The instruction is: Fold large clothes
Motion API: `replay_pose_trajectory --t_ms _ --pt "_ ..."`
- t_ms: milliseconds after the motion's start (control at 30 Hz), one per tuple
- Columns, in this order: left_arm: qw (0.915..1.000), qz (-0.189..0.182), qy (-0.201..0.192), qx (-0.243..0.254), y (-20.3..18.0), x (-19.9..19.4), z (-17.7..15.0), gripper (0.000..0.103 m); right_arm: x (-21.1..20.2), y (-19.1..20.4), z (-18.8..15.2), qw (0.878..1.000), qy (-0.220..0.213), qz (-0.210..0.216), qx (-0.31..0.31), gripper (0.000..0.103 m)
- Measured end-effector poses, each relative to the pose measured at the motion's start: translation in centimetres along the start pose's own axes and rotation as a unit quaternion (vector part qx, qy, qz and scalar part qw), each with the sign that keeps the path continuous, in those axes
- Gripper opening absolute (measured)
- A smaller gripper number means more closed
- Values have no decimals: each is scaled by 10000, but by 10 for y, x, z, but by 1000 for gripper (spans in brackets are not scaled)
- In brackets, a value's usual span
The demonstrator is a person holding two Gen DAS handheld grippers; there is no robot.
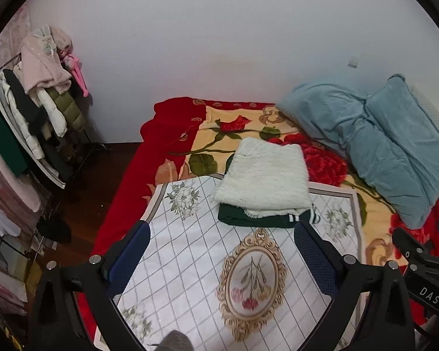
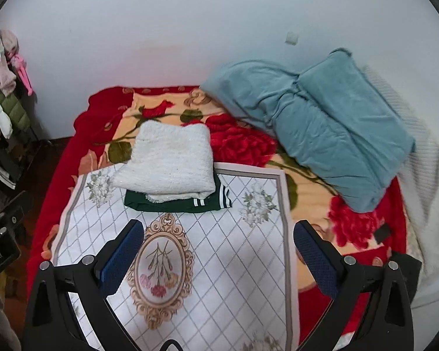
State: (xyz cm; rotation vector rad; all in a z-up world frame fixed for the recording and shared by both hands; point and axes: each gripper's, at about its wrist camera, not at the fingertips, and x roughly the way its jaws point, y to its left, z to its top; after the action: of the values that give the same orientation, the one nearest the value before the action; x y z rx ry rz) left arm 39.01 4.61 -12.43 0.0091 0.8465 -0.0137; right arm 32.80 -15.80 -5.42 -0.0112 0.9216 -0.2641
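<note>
A folded white fuzzy sweater [image 1: 265, 177] lies on top of a folded dark green garment [image 1: 248, 219] with white stripes, at the far end of a white patterned mat [image 1: 190, 251] on the bed. The same stack shows in the right wrist view: sweater [image 2: 168, 163], green garment [image 2: 172, 204], mat [image 2: 234, 263]. My left gripper [image 1: 221, 234] is open and empty, held above the mat just short of the stack. My right gripper [image 2: 218, 231] is open and empty, also above the mat near the stack. The right gripper's body [image 1: 421, 266] shows at the left view's right edge.
The bed carries a red floral blanket [image 1: 175, 134] and a folded blue quilt [image 1: 380, 146], also seen in the right wrist view [image 2: 322, 125]. A clothes rack [image 1: 38, 111] full of coats stands left of the bed over dark wood floor. A white wall is behind.
</note>
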Motion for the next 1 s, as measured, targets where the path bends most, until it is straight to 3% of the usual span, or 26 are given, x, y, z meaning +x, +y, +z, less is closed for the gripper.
replay_pose_trajectory --t_ms 233,533,733,1000 --pt "9993 -115 -360 61 -4 -84 -8 100 -114 -16 -15 9990 -434 -94 67 103" --pt "9980 -198 -596 28 -9 -150 -21 100 -215 -39 -34 9973 -723 -93 123 103" --pt "9973 -246 -694 -30 -11 -181 -29 100 -261 -49 -45 9952 -966 -152 67 103" --pt "9968 -261 -743 -92 -11 -200 -38 100 -293 -57 -57 9945 -1046 -32 19 103"
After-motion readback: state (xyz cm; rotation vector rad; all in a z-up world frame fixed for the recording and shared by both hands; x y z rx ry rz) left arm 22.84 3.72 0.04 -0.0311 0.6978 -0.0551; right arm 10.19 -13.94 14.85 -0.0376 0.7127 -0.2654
